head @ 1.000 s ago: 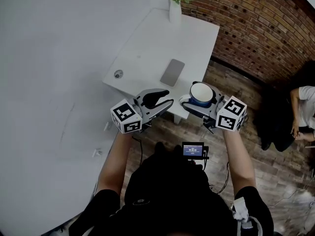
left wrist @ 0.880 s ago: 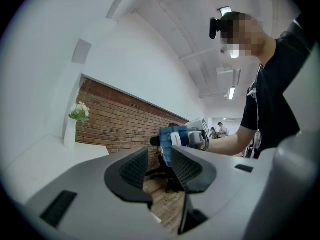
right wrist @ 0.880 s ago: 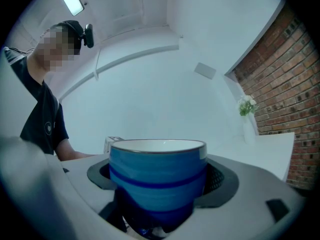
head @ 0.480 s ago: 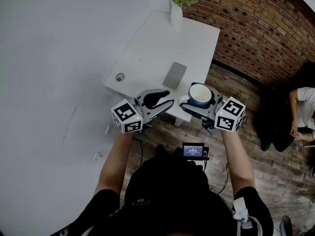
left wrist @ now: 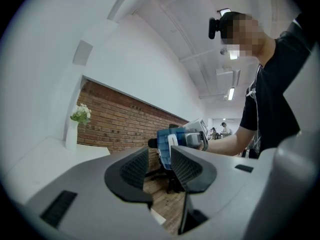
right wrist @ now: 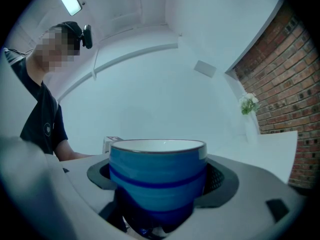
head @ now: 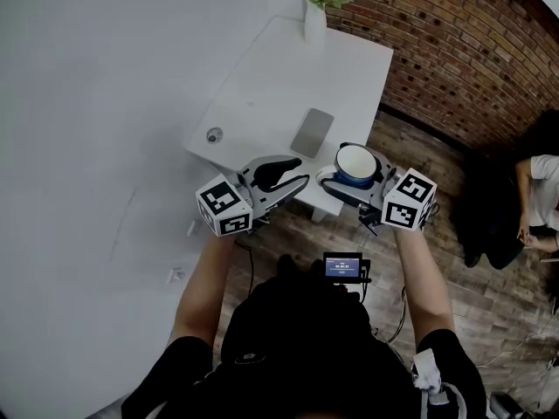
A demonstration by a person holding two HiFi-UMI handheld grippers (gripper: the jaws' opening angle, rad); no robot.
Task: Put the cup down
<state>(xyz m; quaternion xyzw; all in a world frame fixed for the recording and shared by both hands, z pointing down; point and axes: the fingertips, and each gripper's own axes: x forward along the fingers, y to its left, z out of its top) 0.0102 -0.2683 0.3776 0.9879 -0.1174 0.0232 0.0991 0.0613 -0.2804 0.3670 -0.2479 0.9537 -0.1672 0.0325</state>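
Note:
A blue cup (head: 356,166) with a darker band and white inside sits upright between the jaws of my right gripper (head: 337,168), which is shut on it. It hangs over the wooden floor, just off the near corner of the white table (head: 288,68). In the right gripper view the cup (right wrist: 157,184) fills the middle, with the pads (right wrist: 220,179) pressed on both sides. My left gripper (head: 300,172) hovers beside it to the left, over the table's near edge. Its jaws (left wrist: 159,156) stand a little apart with nothing between them.
On the table lie a flat grey slab (head: 312,133), a small round object (head: 214,134) near the left corner, and a white vase of flowers (head: 316,11) at the far end. A brick wall (head: 454,51) runs along the right. A seated person (head: 534,201) is at the far right.

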